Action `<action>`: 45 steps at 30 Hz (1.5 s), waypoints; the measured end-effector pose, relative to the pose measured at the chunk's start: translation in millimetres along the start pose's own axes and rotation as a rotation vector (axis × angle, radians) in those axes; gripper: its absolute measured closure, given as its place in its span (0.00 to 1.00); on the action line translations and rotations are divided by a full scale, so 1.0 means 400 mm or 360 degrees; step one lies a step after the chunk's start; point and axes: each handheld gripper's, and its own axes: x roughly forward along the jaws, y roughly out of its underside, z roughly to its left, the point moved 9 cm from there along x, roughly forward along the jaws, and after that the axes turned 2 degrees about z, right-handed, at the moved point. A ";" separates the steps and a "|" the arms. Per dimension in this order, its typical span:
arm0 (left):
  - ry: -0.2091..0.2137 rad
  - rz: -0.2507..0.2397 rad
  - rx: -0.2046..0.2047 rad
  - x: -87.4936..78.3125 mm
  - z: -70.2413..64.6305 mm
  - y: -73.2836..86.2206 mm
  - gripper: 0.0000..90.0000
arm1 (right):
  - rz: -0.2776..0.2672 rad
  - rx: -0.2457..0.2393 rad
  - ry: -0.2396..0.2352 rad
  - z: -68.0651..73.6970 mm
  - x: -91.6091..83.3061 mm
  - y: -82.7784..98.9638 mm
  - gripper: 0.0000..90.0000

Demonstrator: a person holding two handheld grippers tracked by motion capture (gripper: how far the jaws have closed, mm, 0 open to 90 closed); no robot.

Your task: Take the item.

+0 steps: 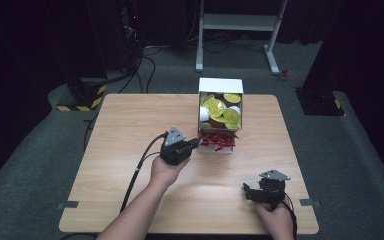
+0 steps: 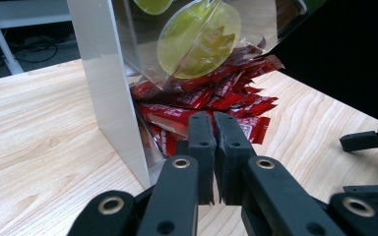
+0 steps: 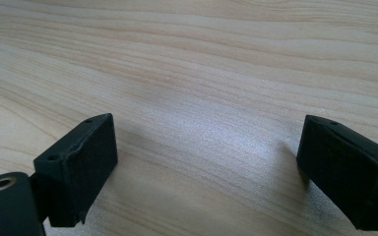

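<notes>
Left hand-held gripper (image 1: 194, 144): a hand is holding it mid-counter, its tip sitting just at the box's open front; in the left gripper view (image 2: 215, 129) the jaws are lying pressed together, clenched on nothing visible, just short of the red packets.
Right hand-held gripper (image 1: 247, 192): it is resting near the counter's near right edge, well apart from the box; in the right gripper view (image 3: 206, 162) the jaws are standing wide apart, released, with bare wood between them.
Box (image 1: 220, 85): one white box is sitting at the counter's far middle, its clear front leaning outward in the left gripper view (image 2: 106, 93).
Contents: yellow-lidded cups (image 1: 215, 107) are filling the upper part, roughly six lids showing and an exact count out of reach; red packets (image 1: 219, 141) are spilling from the bottom slot onto the wood, too overlapped to count.
Hard to make out: the packets' print is blurring in the left gripper view (image 2: 197, 98); the lids (image 2: 199, 42) are being cut off by the frame's top, and the box's far side is lying out of sight.
Counter (image 1: 130, 125): one pale wood top is carrying everything.
People: two forearms are entering from the bottom, the right one cropped at the wrist.
</notes>
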 end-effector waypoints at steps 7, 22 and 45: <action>0.0015 -0.0022 0.0005 -0.016 -0.009 -0.002 0.96 | -0.0004 0.0001 0.0000 0.000 0.000 0.000 0.09; 0.0037 -0.0059 0.0002 -0.039 -0.021 -0.002 0.96 | 0.0000 0.0000 0.0000 0.000 0.000 0.000 0.09; 0.0086 -0.0109 -0.0003 -0.084 -0.033 0.005 0.97 | -0.0003 0.0000 0.0000 0.000 0.000 0.000 0.09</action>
